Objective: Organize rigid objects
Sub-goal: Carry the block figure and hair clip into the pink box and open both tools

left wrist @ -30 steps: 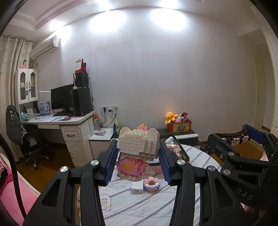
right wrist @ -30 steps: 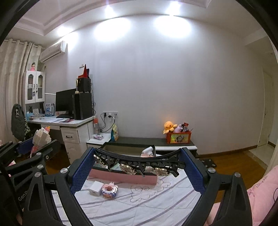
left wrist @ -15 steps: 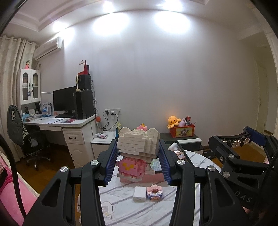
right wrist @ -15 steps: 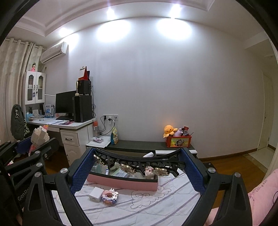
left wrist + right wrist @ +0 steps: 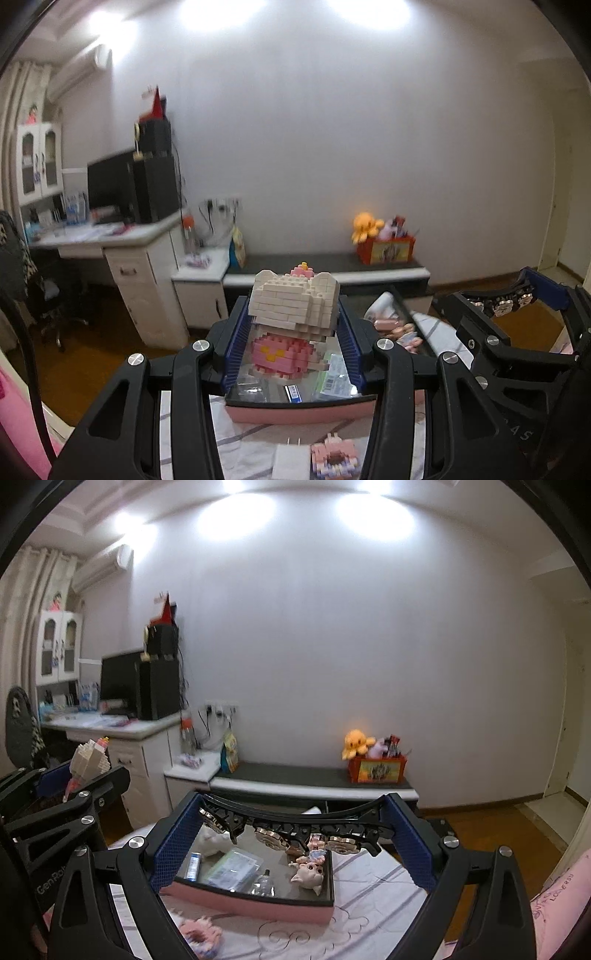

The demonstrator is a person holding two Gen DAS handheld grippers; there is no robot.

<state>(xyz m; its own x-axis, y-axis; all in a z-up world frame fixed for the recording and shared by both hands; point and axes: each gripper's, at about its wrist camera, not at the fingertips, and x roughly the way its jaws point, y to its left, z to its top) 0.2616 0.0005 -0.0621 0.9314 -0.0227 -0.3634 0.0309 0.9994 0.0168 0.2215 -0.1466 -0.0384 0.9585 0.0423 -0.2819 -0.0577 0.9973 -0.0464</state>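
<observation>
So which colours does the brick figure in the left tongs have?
The brick figure has a cream-white head and a pink body with a yellow spot; the left wrist view shows it best.

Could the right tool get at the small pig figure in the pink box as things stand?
Probably not: the right tool already grips a black hairband spanning its pads, directly above the pig figure in the pink box.

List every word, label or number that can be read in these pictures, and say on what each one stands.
"GenRo", cut off: black body of the left gripper.
"AS": black body of the right gripper.
"LOVE", then unclear letters: pink cloth at the right edge.
Too small or blurred to read: the paper packets in the pink rectangular tray.
</observation>
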